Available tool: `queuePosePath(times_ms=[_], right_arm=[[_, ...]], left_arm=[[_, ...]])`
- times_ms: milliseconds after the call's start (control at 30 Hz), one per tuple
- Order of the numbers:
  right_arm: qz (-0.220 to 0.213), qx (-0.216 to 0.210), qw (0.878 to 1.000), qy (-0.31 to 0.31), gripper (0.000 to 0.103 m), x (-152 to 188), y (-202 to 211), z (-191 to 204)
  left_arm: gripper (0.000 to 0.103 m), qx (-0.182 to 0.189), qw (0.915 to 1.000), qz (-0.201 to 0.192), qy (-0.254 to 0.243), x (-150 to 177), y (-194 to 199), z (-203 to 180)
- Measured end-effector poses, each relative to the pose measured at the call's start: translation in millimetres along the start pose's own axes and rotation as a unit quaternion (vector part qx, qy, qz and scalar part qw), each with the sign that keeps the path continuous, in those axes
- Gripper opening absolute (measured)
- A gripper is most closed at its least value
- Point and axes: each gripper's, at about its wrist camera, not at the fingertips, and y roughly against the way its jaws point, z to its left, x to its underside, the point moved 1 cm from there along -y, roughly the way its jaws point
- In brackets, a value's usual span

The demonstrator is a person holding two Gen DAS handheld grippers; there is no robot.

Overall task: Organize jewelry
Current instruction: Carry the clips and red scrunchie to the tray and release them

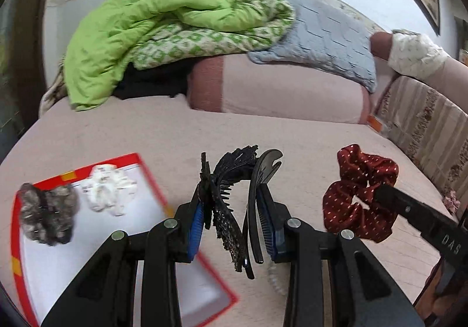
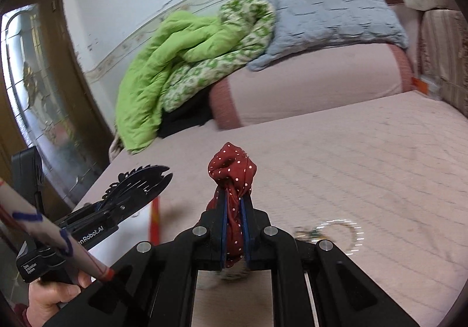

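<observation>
My left gripper [image 1: 231, 191] is shut on black hair clips [image 1: 231, 181]: a beaded, toothed one and a plain one, standing up between the blue pads above the bed. To their right my right gripper [image 1: 380, 195] pinches a dark red scrunchie with white dots [image 1: 356, 195]. In the right wrist view that gripper [image 2: 234, 195] is shut on the red scrunchie [image 2: 232, 169], which bulges above the fingertips. The left gripper [image 2: 120, 205] with the clips [image 2: 140, 179] shows at the left, held by a hand [image 2: 49, 300]. A red-rimmed white tray [image 1: 152, 181] at the lower left holds a grey scrunchie [image 1: 46, 213] and a white scrunchie [image 1: 106, 189].
A beaded bracelet [image 2: 345, 235] lies on the pink bed cover [image 2: 351, 166] right of the right gripper. A clear coil hair tie [image 1: 275, 278] lies under the left gripper. A green quilt [image 1: 140, 31], grey pillow [image 1: 327, 31] and pink bolster [image 1: 286, 87] lie at the back.
</observation>
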Motion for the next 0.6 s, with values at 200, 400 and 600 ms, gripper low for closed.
queuePosePath(times_ms=[200,400,600], right_arm=[[0.015,-0.036,0.999,0.012,0.009,9,-27,39],[0.045,-0.096,0.994,0.018,0.009,14,-59,84],[0.076,-0.136,0.987,0.039,0.01,20,-91,132]], left_arm=[[0.033,-0.035,0.9991,-0.001,0.024,3,12,41],[0.033,-0.074,0.9956,0.003,0.058,12,26,85],[0.033,-0.122,0.9863,0.014,0.11,22,38,130]])
